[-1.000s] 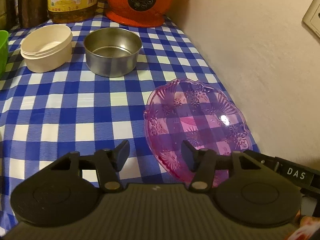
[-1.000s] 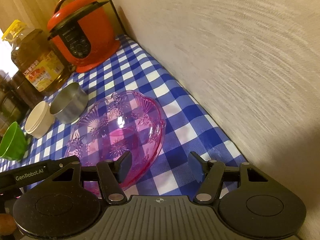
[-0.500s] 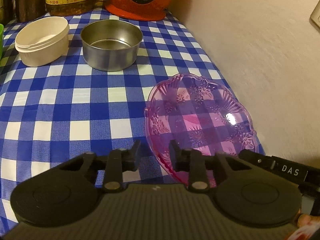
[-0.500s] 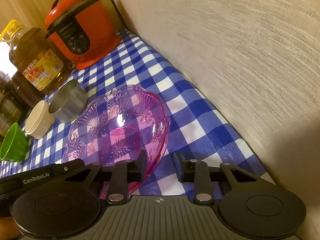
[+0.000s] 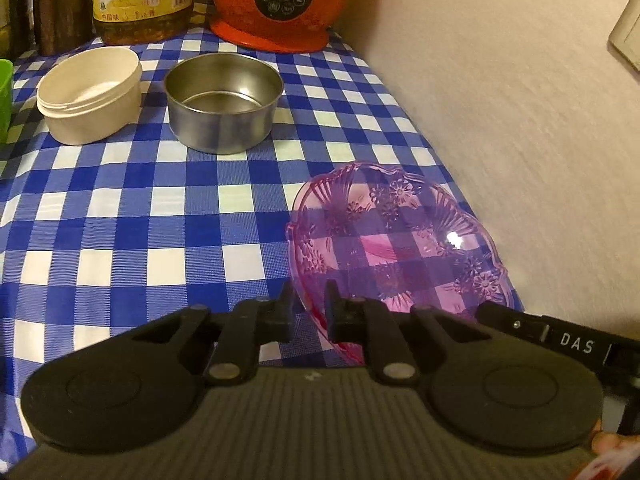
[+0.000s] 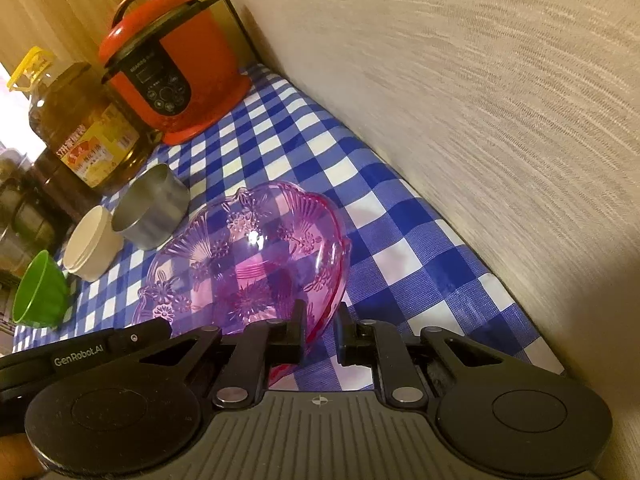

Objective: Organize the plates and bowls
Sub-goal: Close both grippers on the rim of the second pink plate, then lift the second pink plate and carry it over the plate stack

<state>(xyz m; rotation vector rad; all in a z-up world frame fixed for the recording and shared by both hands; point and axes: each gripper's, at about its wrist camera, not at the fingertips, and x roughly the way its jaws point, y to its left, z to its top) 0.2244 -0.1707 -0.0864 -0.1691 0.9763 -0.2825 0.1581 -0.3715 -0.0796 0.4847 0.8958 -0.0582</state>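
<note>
A clear pink bowl (image 5: 392, 240) with a flower pattern sits on the blue checked tablecloth (image 5: 120, 240) close to the wall. My left gripper (image 5: 308, 300) has its jaws closing onto the bowl's near left rim, which runs between the two fingers. In the right wrist view my right gripper (image 6: 320, 316) has its jaws closing on the opposite near rim of the pink bowl (image 6: 248, 264). Further back stand a steel bowl (image 5: 224, 108), a cream bowl (image 5: 90, 94) and a green bowl (image 6: 38, 290).
A red pressure cooker (image 6: 172, 68) and a large oil bottle (image 6: 80, 128) stand at the back of the table. The beige wall (image 5: 500, 120) runs along the right edge. Dark jars (image 5: 60, 4) crowd the back left.
Both grippers went from wide open to closed around the pink bowl's rim. The left gripper moved slightly forward; the bowl has hardly shifted.
</note>
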